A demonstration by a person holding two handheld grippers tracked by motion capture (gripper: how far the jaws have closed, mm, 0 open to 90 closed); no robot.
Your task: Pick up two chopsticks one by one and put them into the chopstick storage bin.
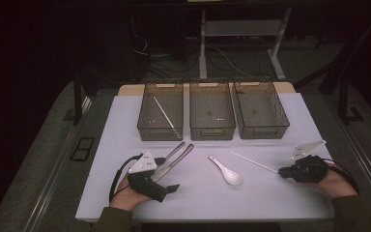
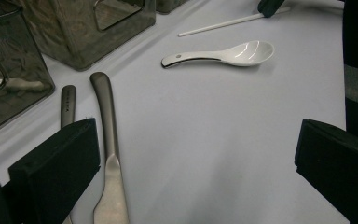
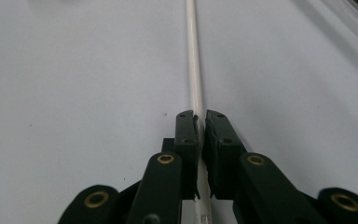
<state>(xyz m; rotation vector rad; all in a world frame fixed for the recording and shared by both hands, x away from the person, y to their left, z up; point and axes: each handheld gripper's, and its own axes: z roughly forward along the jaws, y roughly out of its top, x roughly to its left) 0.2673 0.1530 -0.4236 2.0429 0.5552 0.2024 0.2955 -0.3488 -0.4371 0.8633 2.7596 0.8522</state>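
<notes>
A white chopstick [image 1: 253, 162] lies on the white table at the right, and my right gripper [image 1: 282, 171] is shut on its near end. In the right gripper view the jaws pinch the chopstick [image 3: 193, 70], which runs straight away from them. A white ceramic spoon [image 1: 226, 170] lies mid-table and also appears in the left gripper view as the spoon [image 2: 223, 53]. Two metal utensils [image 1: 174, 159] lie side by side at the left; the metal knife [image 2: 108, 154] is just right of my left jaw. My left gripper [image 1: 170, 188] rests open on the table with nothing between its jaws.
Three dark see-through bins stand in a row at the back: left bin [image 1: 160, 126] with a white chopstick [image 1: 164, 115] inside, middle bin [image 1: 211, 129], right bin [image 1: 262, 130]. The table's front edge lies near both hands.
</notes>
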